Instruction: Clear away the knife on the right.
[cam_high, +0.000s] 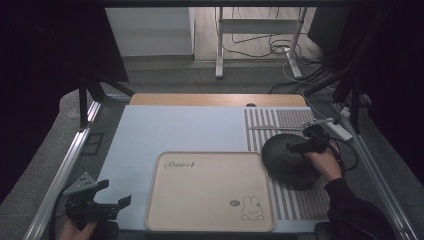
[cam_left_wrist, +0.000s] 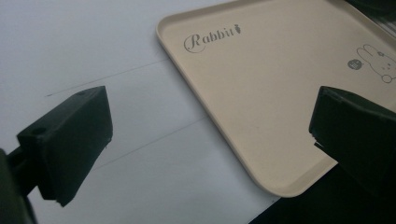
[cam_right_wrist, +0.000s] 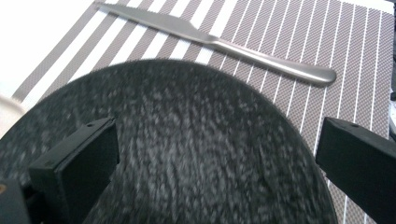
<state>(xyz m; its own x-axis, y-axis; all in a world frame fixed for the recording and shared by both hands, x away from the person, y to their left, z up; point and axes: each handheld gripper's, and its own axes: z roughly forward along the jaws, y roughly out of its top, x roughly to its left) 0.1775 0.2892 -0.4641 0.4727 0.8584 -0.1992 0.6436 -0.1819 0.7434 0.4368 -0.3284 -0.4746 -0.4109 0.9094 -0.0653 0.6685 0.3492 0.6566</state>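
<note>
My left gripper (cam_high: 107, 197) is black with a grey three-cornered plate on top. Just ahead of its jaws I see the tray (cam_left_wrist: 261, 93), a plain beige, printed with dark grey "Rabbit" lettering and a small line-drawn rabbit (cam_high: 251, 208). The table cover (cam_high: 170, 132) under it is pale blue-white. My right gripper (cam_high: 302, 146) is black too; below its jaws lies a dark plate (cam_right_wrist: 187, 154), black speckled with fine white flecks. Beyond it, the placemat (cam_right_wrist: 299, 42) is grey-brown with white stripes, and the knife (cam_right_wrist: 224, 42) on it is dull silver.
</note>
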